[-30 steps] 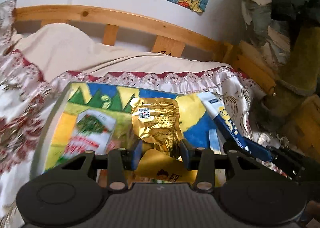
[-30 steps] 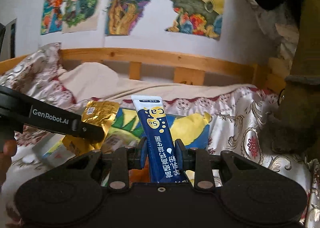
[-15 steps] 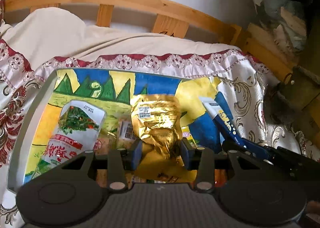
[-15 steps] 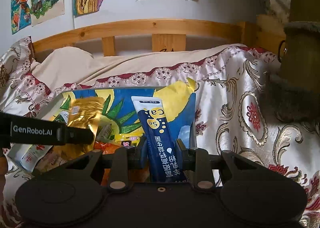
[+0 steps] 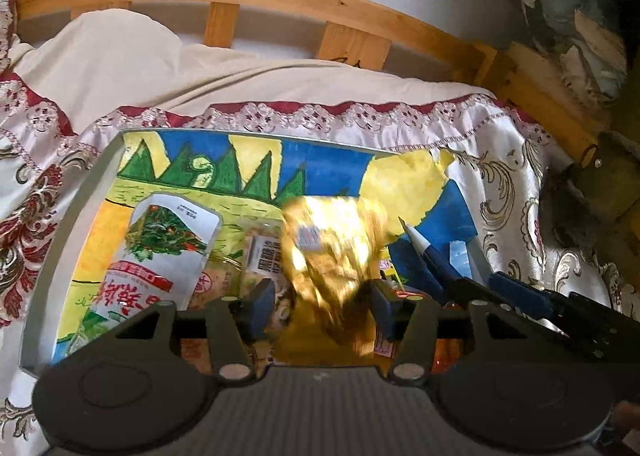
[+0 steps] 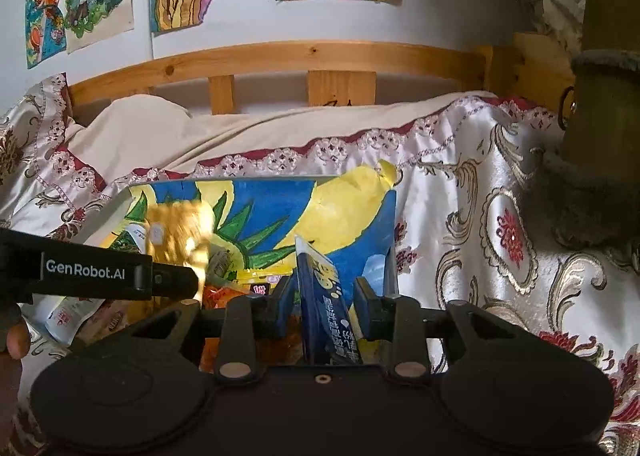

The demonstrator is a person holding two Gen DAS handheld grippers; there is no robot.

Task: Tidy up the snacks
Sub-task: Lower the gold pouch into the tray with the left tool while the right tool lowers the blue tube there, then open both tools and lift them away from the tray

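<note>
1. The gold foil packet (image 5: 336,256), blurred, sits between the left gripper (image 5: 322,298) jaws, which have just been opening and stand clear of it, above the snacks in the painted tray (image 5: 100,168).
2. At its 3 o'clock, the blue stick pack (image 6: 322,296) tilts loose inside the right gripper (image 6: 322,298), whose jaws have likewise just been opening.
3. At 9 o'clock lies a white pickle pouch (image 5: 160,248).
4. Risk, as I judge it: both packs released together may slide off the pile onto the bedspread (image 6: 500,216), as the stack is uneven.
</note>
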